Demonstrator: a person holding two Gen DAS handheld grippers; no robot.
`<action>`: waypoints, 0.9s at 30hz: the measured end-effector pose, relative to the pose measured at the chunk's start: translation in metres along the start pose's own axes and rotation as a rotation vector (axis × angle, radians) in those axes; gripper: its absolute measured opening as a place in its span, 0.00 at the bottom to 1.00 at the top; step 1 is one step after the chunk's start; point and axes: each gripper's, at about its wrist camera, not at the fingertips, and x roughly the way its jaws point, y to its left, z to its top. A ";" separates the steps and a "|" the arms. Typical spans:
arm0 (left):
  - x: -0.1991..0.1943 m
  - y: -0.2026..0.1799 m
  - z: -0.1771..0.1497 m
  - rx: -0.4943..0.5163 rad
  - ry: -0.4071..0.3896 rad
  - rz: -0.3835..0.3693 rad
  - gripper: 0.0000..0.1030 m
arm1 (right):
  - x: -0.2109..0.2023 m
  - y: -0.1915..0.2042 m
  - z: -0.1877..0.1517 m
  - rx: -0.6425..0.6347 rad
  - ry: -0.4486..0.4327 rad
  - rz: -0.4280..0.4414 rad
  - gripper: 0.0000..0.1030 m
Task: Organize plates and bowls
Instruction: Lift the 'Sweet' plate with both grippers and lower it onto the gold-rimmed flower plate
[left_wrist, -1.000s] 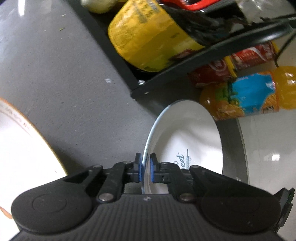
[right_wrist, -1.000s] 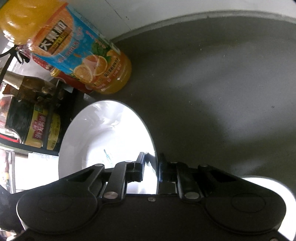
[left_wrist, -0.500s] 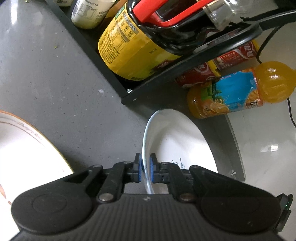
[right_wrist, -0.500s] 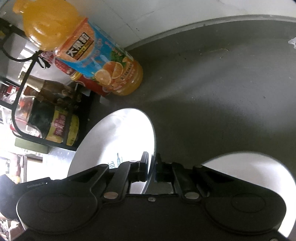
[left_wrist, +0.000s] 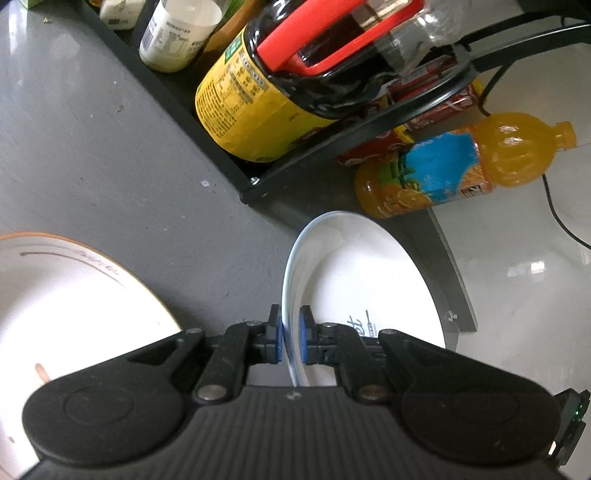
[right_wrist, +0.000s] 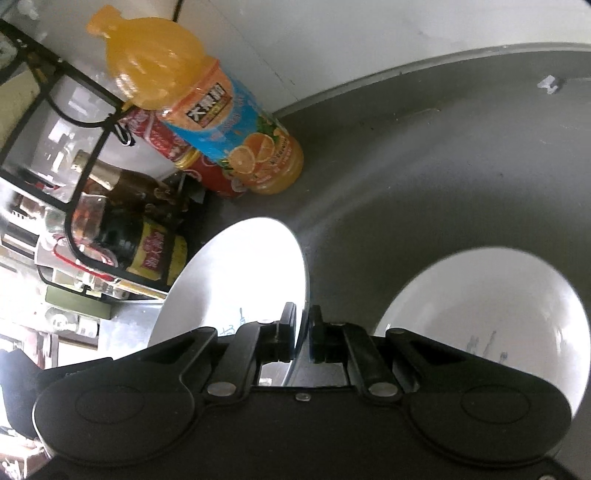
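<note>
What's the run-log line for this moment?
left gripper: shut on white plate rim | right gripper: shut on white plate rim | plate: held on edge

Ahead of the left tongs (left_wrist: 291, 341), bare grey tabletop (left_wrist: 110, 155) lay open to the left, bounded by a black rack (left_wrist: 255, 184) crowded with jars. An orange juice bottle (left_wrist: 454, 170) blocked the far right corner. A white bowl (right_wrist: 491, 295) sat right of the right tongs (right_wrist: 302, 334).
</note>
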 end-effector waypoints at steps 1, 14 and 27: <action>-0.004 0.000 0.000 0.010 0.003 -0.001 0.07 | -0.002 0.002 -0.004 0.012 -0.005 0.000 0.06; -0.048 0.015 0.013 0.103 0.046 -0.013 0.07 | -0.032 0.032 -0.044 0.061 -0.065 -0.010 0.07; -0.082 0.042 0.010 0.148 0.058 -0.024 0.07 | -0.047 0.061 -0.087 0.083 -0.101 -0.003 0.07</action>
